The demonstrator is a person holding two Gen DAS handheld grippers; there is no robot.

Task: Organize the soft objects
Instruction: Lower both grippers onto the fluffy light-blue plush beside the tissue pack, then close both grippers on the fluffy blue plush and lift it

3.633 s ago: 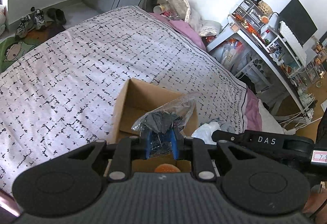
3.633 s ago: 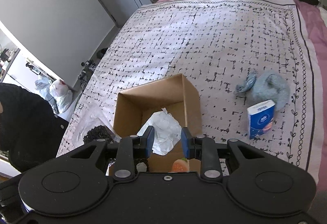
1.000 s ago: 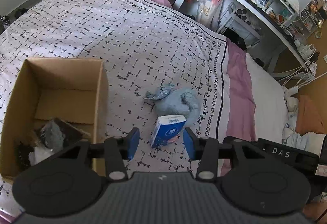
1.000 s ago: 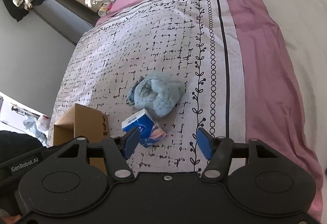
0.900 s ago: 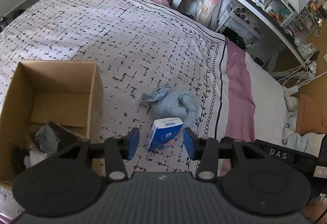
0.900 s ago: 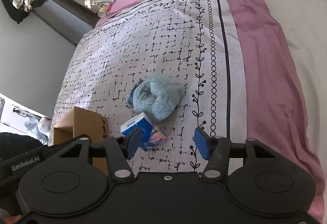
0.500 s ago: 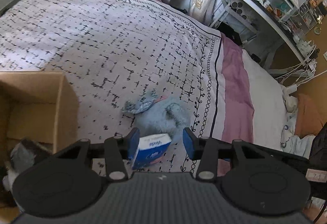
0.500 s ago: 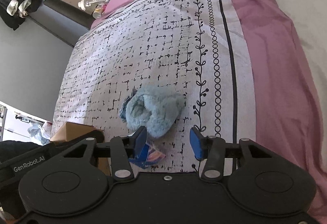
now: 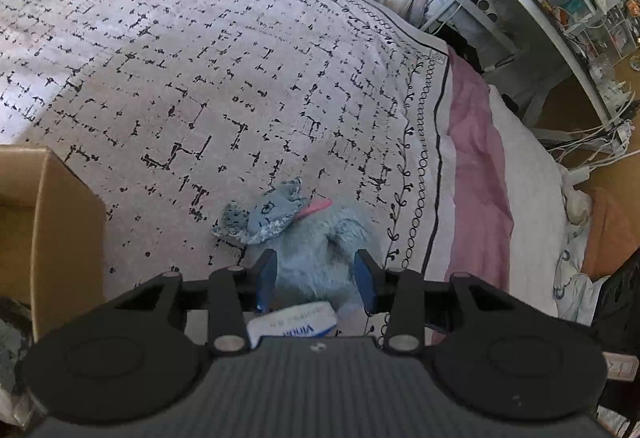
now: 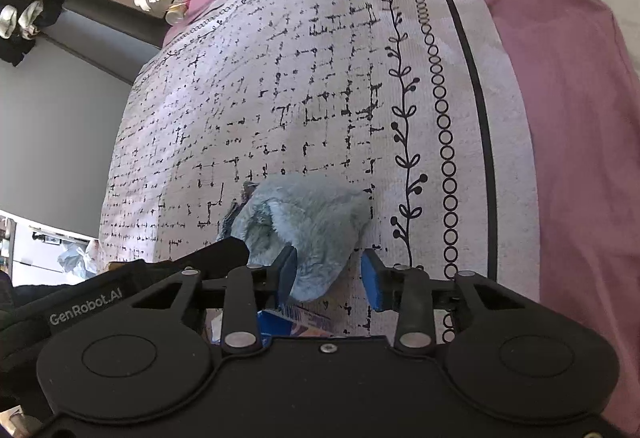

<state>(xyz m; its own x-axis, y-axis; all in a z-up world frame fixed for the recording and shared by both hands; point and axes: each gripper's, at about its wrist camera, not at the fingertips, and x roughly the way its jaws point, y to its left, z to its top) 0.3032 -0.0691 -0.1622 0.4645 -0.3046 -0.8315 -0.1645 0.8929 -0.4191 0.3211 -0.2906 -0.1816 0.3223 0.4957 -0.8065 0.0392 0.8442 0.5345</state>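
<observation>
Both grippers have come down toward the soft toy since a second ago, when the tissue pack still lay well ahead of them; now the pack sits close under the left gripper's body, just on the near side of the toy. Left gripper: blue fingers straddle the toy's fluffy body, jaws closing, the toy between them; whether the pads already press on the fur cannot be told. Right gripper: jaws closing, with the near end of the toy between them; the left pad lies at the fur, the right pad stands apart from it over the bedspread. Soft toy: pale blue plush, lying on the patterned bedspread, its darker face part and pink tongue pointing away from the left gripper. Cardboard box: open, left of the toy and well apart from it, with crumpled things partly visible inside at the frame edge. Pink sheet: beyond the bedspread's bordered edge, on the toy's right. Part of the left gripper's black finger shows in the right wrist view, touching the toy's left side.
</observation>
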